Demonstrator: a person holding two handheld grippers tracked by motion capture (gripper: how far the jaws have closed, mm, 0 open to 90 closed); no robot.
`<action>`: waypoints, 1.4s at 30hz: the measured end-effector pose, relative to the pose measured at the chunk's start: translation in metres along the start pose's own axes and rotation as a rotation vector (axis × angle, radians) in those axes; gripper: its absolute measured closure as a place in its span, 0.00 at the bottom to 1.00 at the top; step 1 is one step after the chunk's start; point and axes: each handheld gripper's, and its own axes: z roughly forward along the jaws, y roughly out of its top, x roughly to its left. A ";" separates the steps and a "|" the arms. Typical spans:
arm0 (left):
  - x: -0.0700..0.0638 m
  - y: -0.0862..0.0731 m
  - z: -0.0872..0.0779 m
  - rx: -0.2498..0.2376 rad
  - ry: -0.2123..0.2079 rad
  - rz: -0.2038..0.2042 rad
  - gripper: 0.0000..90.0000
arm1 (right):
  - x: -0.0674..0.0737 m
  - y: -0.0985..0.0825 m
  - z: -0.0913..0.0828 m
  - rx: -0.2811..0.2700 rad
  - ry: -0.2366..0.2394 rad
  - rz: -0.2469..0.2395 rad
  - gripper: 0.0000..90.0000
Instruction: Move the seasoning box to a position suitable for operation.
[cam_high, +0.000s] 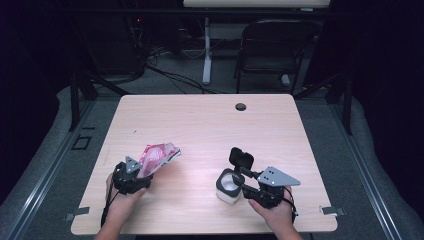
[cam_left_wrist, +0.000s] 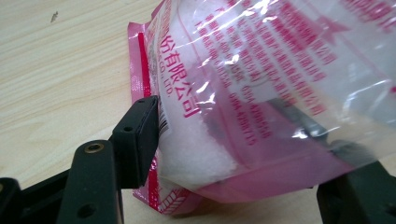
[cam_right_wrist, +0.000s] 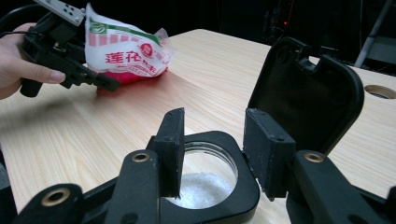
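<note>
Resting near left on the counter (cam_high: 210, 120), pink bag (cam_high: 159, 156) between parted left tongs (cam_left_wrist: 243, 135); right tongs (cam_right_wrist: 212, 149) gaping, straddling open jar's (cam_high: 229, 186) rim.

The bag (cam_right_wrist: 126, 51) reads "莲花" in red, perhaps; its reverse, "有限公司"

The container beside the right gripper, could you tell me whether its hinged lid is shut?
No, the container's black lid stands flipped up behind its round opening, and white grains show inside.
</note>
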 end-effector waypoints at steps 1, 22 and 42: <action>-0.001 -0.001 -0.002 0.000 -0.004 0.007 0.43 | 0.000 0.000 0.000 0.002 -0.002 -0.001 0.65; -0.016 0.006 -0.027 -0.030 -0.034 0.101 0.44 | -0.002 0.000 -0.001 0.005 -0.006 0.007 0.64; -0.050 0.005 -0.017 -0.035 -0.172 0.144 0.49 | -0.014 -0.004 -0.001 0.006 -0.027 0.088 0.63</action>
